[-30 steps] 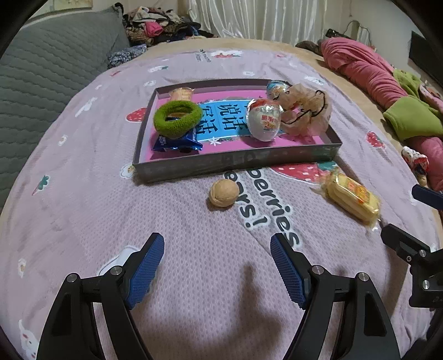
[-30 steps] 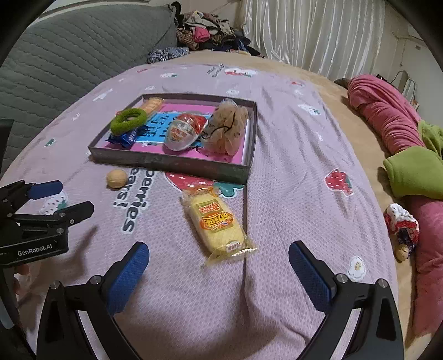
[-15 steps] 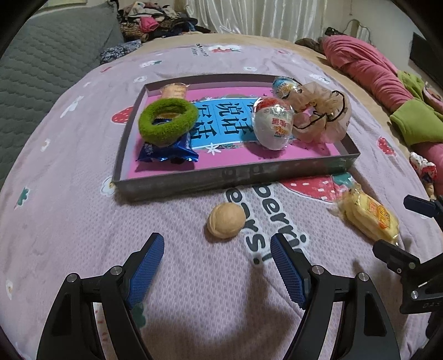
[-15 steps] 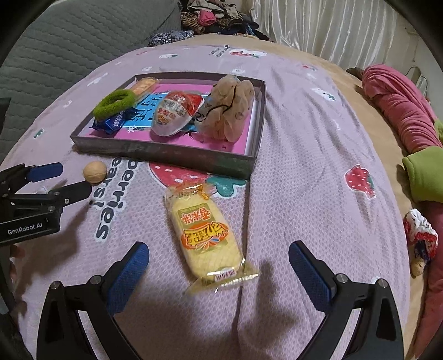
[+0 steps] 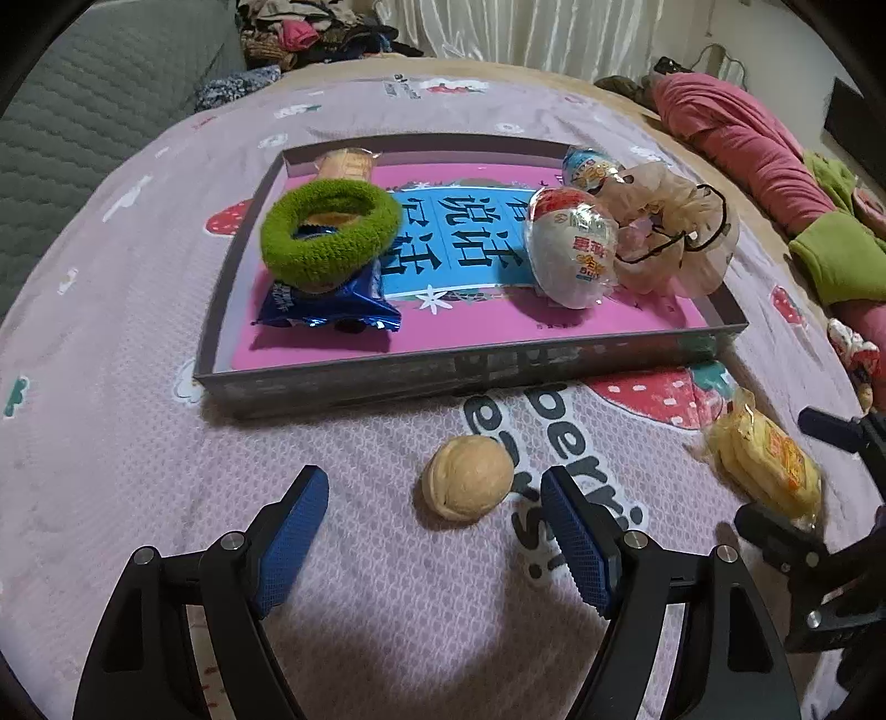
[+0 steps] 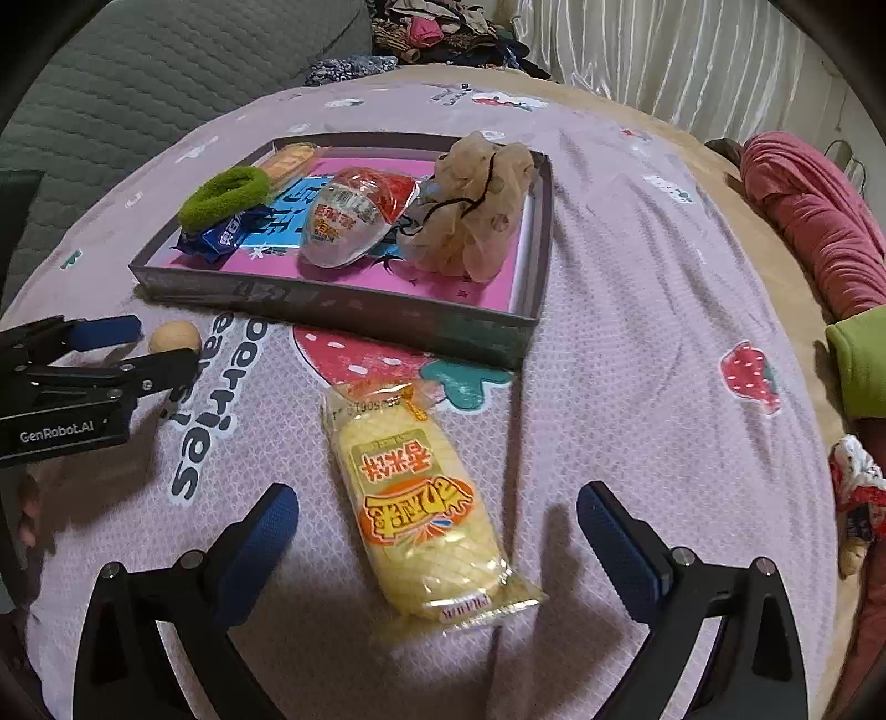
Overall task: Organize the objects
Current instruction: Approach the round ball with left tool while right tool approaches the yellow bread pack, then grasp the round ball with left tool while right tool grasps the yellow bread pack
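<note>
A walnut (image 5: 468, 484) lies on the purple bedspread just in front of the grey tray (image 5: 470, 374). My left gripper (image 5: 434, 498) is open with the walnut between its fingertips, closer to the right one. A yellow snack packet (image 6: 421, 498) lies lengthwise between the open fingers of my right gripper (image 6: 437, 512). The tray (image 6: 332, 307) holds a green hair tie (image 5: 330, 230), a blue wrapper (image 5: 332, 310), a wrapped toy egg (image 5: 573, 246), a beige scrunchie (image 5: 673, 238) and a biscuit pack (image 5: 346, 163). The walnut (image 6: 174, 337) and the left gripper (image 6: 135, 346) also show in the right wrist view.
Pink and green bedding (image 5: 775, 166) lies along the right edge of the bed. A grey quilted headboard (image 5: 83, 111) stands at the left. Clothes (image 5: 310, 39) are piled at the back. A small patterned cloth item (image 6: 855, 498) lies at the right.
Both grippers have moved forward toward the tray. The walnut now sits between my left fingertips and the snack packet between my right fingers. Both stay open.
</note>
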`<state>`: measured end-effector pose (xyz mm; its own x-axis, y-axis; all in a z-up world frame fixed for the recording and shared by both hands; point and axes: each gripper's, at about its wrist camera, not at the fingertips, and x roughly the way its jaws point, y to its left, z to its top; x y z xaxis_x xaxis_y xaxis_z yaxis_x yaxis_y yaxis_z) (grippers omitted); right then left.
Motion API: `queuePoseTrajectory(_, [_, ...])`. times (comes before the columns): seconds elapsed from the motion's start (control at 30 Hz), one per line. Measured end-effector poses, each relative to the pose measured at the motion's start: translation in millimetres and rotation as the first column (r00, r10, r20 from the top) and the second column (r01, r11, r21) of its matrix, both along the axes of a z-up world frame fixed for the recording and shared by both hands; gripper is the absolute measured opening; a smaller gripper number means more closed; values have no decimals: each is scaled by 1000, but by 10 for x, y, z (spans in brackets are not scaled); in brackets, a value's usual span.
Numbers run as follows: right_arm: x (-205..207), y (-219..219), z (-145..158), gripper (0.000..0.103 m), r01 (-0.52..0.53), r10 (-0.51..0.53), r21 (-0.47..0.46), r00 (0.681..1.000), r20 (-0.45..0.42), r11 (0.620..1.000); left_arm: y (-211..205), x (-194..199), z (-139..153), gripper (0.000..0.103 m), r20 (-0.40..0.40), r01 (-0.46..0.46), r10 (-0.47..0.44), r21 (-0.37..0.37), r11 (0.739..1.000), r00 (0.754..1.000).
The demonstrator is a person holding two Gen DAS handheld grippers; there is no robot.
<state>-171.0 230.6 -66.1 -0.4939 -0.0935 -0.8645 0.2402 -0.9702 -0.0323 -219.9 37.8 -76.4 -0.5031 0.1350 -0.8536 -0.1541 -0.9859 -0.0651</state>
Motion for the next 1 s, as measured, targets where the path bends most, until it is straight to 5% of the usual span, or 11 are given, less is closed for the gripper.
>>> queuePoseTrajectory(0.13, [-1, -14, -48, 80, -7, 7, -17, 1000, 7, 1000, 17, -35, -46, 80, -3, 8, -8, 0, 1000, 1000])
queuePoseTrajectory(0.5, [51, -93, -59, 62, -34, 34, -33, 999, 5, 999, 23, -62, -83, 77, -13, 28, -27, 23, 999, 1000])
queuePoseTrajectory(0.77, [94, -128, -39, 43, -48, 49, -58, 999, 3, 997, 40, -57, -94, 35, -17, 38, -38, 21, 999, 999])
queuePoseTrajectory(1.0, [96, -116, -23, 40, -49, 49, -96, 999, 2, 994, 26, -52, -132, 32, -2, 42, -42, 37, 998, 999])
